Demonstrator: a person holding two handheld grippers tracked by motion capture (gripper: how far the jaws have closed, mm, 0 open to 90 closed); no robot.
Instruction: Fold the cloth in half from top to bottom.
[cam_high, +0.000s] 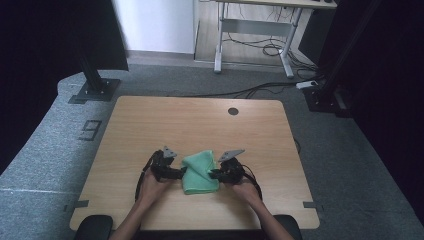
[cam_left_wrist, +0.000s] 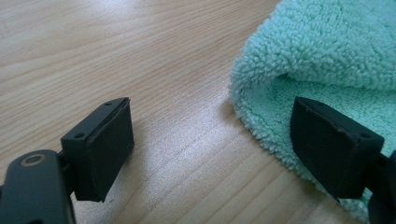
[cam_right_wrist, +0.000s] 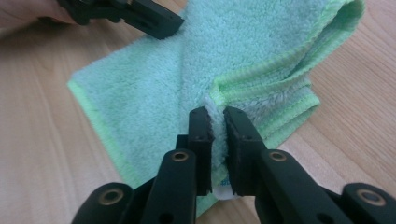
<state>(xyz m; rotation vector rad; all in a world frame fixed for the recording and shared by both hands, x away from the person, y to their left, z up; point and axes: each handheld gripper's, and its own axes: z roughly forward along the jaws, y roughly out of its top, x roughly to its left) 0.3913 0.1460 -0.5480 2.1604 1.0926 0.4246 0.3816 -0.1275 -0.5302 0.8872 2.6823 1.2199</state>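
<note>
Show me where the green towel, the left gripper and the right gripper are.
green towel (cam_high: 200, 173), high view, middle of the folded cloth
left gripper (cam_left_wrist: 210, 140), left gripper view, midway between its open jaws
right gripper (cam_right_wrist: 218, 126), right gripper view, between jaws pinching the towel's edge

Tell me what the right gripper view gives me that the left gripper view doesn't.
Right gripper view: the right gripper pinches a fold of the green towel between nearly closed jaws; the towel's striped hem and the left gripper at its far edge also appear.
Left gripper view: the left gripper stands wide open, one jaw over the wooden table, the other over the towel's fluffy rolled edge.
Both: the same towel on the table.
</note>
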